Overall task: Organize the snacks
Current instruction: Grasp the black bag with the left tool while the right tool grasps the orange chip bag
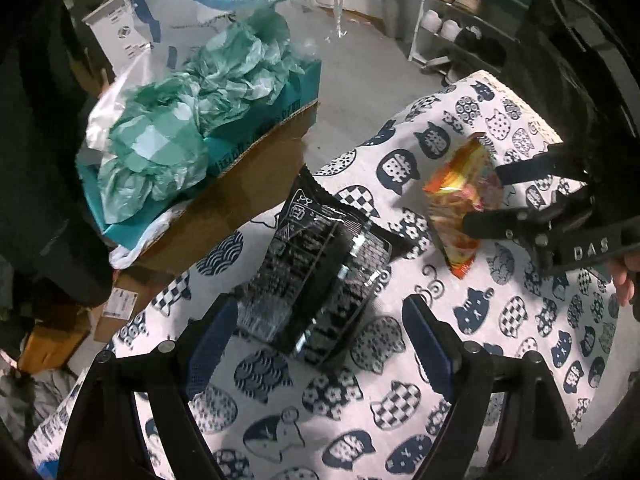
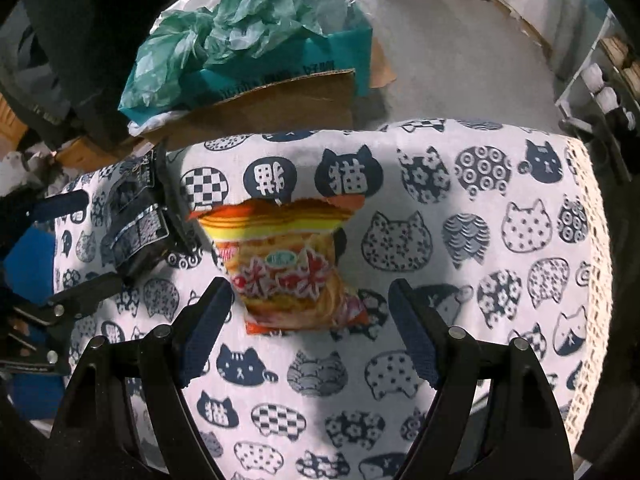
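Now, step: reaching for both packets, neither gripped yet.
Left gripper (image 1: 320,344): fingers wide, black packet (image 1: 320,280) mid-frame between them.
Right gripper (image 2: 310,326): fingers wide, orange packet (image 2: 290,272) centre frame on cat-print cloth (image 2: 480,240).
Next move: I judge, lower, then close squarely.

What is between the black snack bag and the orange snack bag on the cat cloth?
In the right wrist view, only a narrow strip of cat cloth separates the black snack bag from the orange snack bag; nothing else lies there.
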